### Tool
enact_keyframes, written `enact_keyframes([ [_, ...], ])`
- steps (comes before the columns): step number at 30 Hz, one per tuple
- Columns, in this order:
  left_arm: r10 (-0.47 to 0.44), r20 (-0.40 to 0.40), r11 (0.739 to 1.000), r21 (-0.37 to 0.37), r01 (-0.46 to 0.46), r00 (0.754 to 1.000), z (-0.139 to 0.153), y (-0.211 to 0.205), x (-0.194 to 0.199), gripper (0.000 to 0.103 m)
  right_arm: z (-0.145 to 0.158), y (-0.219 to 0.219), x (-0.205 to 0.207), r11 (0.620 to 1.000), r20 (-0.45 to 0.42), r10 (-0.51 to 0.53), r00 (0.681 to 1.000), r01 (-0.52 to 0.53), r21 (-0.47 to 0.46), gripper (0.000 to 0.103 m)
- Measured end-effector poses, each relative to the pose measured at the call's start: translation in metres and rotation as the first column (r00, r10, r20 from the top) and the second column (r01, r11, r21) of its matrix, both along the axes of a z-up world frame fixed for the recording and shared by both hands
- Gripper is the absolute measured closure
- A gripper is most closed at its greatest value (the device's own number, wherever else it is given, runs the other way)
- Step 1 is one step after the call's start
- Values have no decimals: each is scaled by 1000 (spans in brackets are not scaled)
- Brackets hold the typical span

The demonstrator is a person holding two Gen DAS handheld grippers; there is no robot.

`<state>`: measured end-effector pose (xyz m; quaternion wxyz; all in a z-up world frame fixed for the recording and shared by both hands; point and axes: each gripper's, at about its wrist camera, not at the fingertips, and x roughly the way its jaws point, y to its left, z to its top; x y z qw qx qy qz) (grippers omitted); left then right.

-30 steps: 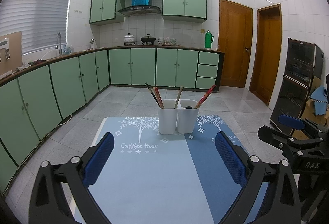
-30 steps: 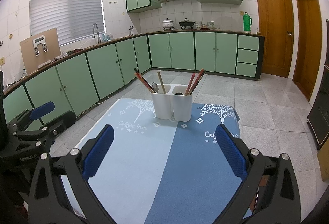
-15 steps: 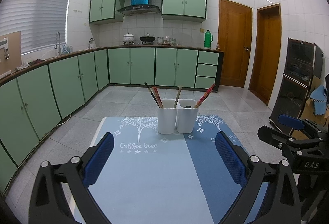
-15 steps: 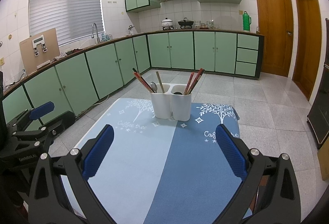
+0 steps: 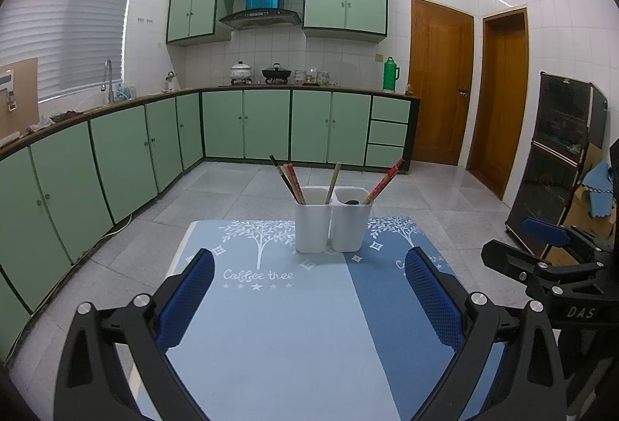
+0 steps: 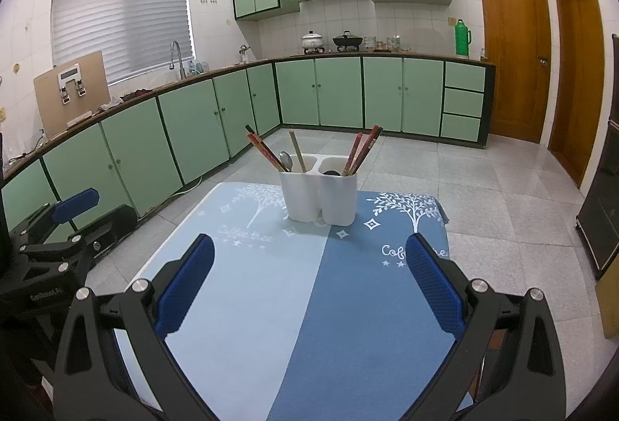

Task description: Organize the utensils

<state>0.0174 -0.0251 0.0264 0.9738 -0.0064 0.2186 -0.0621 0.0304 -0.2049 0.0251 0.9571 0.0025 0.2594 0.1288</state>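
Nearest me, both black two-finger tongs w/ blue ribbed pads hang spread wide and empty over the near end of the two-tone blue table mat (image 5: 294, 336): left gripper (image 5: 309, 293), right gripper (image 6: 309, 278), neither touching anything. From the left cam the right one also shows off to the side, well short of the holder.

Further on, toward the mat's far end, stands the white plastic twin-cup utensil holder (image 5: 329, 220), upright, its two cups touching. Left cup holds dark and red patterned chopsticks (image 5: 288, 181) leaning outward, a pale wooden stick (image 5: 333, 177), plus a metal spoon (image 6: 285, 161) seen only from the right cam. Right cup holds red chopsticks (image 5: 385, 179) leaning the other way and something dark (image 6: 332, 172) low inside; can't tell what.

Beyond that, floor tiles, then green base cabinets (image 5: 267, 123) along the wall.

Risks, as I judge it: the holder looks light and top-heavy w/ long sticks angled out, so a sideways pull on one could tip it or drag it across the mat. Thin chopsticks may slip or pivot in wide pads; grabbing a pair could take only one.

Vs a sec ago: almost nothing. Both views sit a touch closer to the holder, the tongs just as wide, utensils unmoved.
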Motion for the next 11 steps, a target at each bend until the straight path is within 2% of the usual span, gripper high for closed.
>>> enact_keyframes([
  [11,10,-19,1000,2,-9,1000,-1,0,3,6,-1,-2,2,1000,-6,-6,1000,6,4,7],
])
